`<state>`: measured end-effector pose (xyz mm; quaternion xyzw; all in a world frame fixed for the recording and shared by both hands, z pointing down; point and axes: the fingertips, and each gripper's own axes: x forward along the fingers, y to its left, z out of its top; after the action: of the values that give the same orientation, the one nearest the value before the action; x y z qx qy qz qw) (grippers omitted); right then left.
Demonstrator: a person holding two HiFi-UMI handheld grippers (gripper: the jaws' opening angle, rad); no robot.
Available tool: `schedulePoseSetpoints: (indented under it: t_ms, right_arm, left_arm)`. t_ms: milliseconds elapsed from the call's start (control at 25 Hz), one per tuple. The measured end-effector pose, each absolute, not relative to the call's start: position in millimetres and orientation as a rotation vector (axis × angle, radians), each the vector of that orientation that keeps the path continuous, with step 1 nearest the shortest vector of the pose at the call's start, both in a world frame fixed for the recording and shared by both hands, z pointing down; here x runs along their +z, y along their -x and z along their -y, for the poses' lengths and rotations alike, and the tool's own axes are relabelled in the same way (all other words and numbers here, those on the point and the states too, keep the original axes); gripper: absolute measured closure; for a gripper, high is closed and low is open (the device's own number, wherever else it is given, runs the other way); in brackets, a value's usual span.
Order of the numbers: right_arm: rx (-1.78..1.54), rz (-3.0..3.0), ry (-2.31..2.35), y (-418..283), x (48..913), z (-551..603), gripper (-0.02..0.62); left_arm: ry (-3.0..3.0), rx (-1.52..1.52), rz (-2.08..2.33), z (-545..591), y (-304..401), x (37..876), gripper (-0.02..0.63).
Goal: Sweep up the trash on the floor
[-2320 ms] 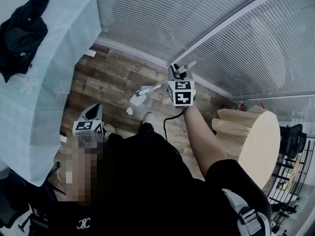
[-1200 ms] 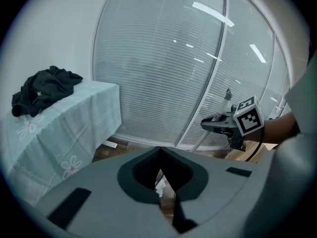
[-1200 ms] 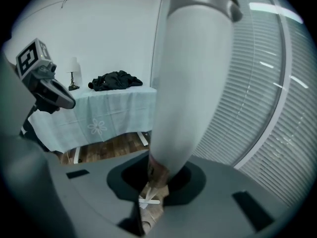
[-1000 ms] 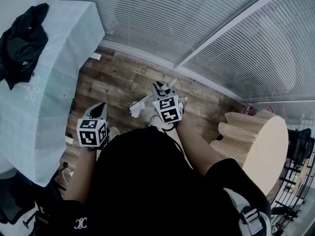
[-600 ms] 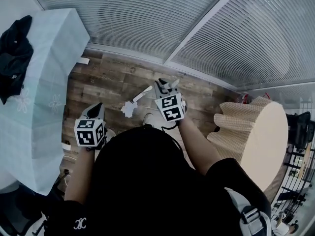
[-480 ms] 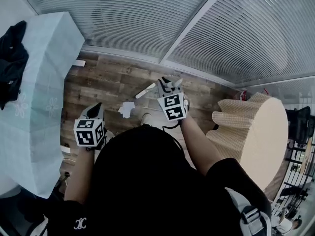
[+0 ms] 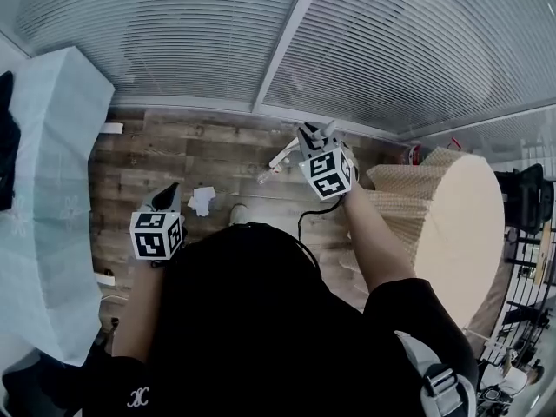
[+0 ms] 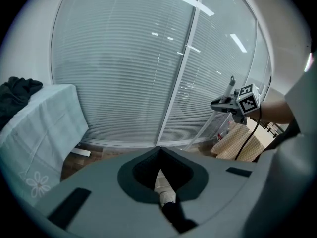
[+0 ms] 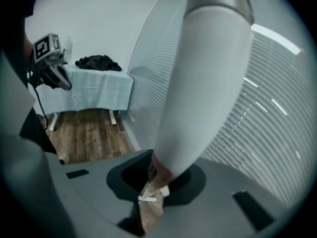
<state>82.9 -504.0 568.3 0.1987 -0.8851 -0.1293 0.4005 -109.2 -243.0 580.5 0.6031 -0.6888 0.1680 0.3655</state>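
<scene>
A crumpled white paper (image 7: 201,200) lies on the wooden floor (image 7: 165,159), just right of my left gripper (image 7: 165,198). My right gripper (image 7: 313,139) is shut on a broom handle (image 7: 280,158), which slants down-left to the floor and ends right of the paper, apart from it. In the right gripper view the thick white handle (image 9: 203,78) with a grey cap passes between the jaws of the right gripper (image 9: 158,180). The jaws of the left gripper (image 8: 161,175) stand together, and I make out nothing held in them.
A table under a light blue cloth (image 7: 52,172) with dark clothing (image 9: 98,62) on it stands at the left. A round table under a beige checked cloth (image 7: 452,224) is at the right. Blinds (image 7: 217,50) line the far wall. A white shoe (image 7: 234,212) is near the paper.
My right gripper has carried the broom to the right, toward the beige table. The broom's end no longer touches the paper, which now sits closer to my left gripper.
</scene>
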Motion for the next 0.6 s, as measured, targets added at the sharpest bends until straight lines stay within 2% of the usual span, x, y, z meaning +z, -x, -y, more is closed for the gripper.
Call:
schedulePoseSetpoints:
  t_ms: [320, 600]
  right_arm:
    - [-0.474, 2.103, -0.221, -105.5, 621.6, 535.9, 0.531]
    - [-0.594, 2.035, 0.165, -78.7, 670.2, 468.3, 0.534]
  left_arm:
    - [-1.415, 0.349, 1.739, 239.1, 105.6, 584.5, 0.609]
    - [-1.352, 0.374, 1.765, 220.4, 109.6, 584.8, 0.609]
